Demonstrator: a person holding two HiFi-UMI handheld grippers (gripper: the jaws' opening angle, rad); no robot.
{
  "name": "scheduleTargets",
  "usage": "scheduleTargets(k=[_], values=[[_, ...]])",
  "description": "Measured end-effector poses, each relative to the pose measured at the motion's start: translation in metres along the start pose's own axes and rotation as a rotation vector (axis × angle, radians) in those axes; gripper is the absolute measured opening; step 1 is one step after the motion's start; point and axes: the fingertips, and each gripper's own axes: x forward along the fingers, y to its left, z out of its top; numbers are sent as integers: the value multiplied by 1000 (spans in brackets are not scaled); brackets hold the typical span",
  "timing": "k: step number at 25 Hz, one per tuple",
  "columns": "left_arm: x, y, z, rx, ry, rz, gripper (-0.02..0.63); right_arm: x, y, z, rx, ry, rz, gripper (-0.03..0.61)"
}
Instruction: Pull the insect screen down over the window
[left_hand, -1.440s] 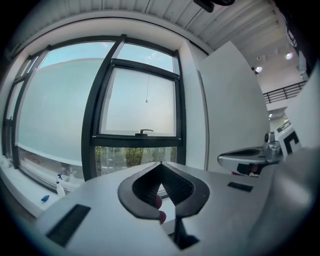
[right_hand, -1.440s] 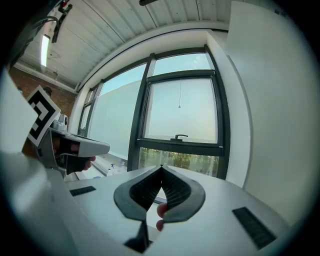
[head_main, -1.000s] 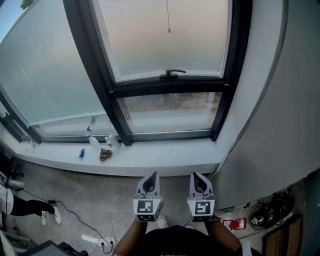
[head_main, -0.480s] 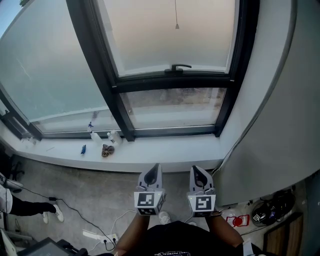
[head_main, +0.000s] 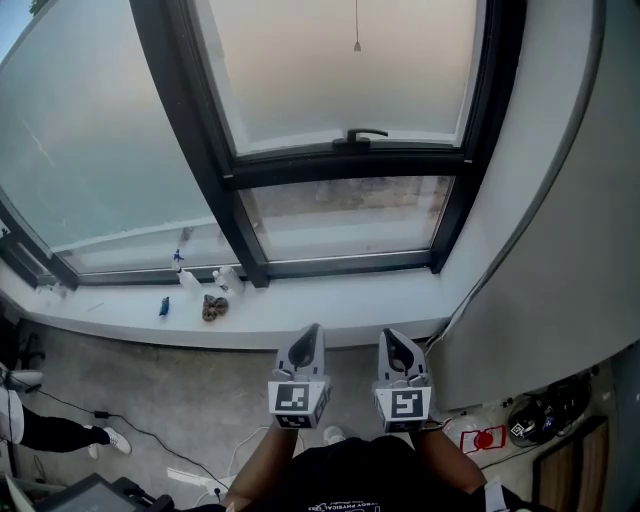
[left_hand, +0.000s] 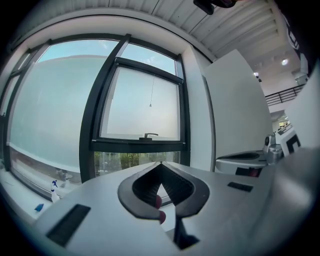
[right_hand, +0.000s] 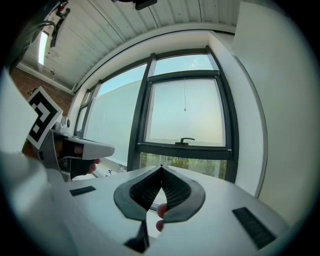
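Black window frame (head_main: 190, 150), white sill (head_main: 330, 305), grey floor (head_main: 180, 390)

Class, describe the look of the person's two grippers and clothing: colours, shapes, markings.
The left gripper and right gripper: light grey shells, dark ribbed pads tapering to a point. Each carries a white cube bearing black square markers. The person wears a black top.

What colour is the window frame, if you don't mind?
The window frame is black; head view.

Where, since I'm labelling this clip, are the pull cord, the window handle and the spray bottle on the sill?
pull cord (head_main: 357, 45), head view, the small toggle at its end.
window handle (head_main: 367, 133), head view, middle of the lever.
spray bottle (head_main: 188, 279), head view, its pale body.
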Motion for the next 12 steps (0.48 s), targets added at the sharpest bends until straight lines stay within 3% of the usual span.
scheduleTargets(k=[4, 8, 12], values=[[5, 10, -2, 11, -3, -22, 2, 17, 8, 16, -67, -17, 22, 2], [15, 24, -9, 6, 19, 14, 2, 33, 4, 23, -76, -42, 31, 2], [23, 26, -2, -43, 29, 20, 2, 42, 8, 14, -78, -43, 65, 2]])
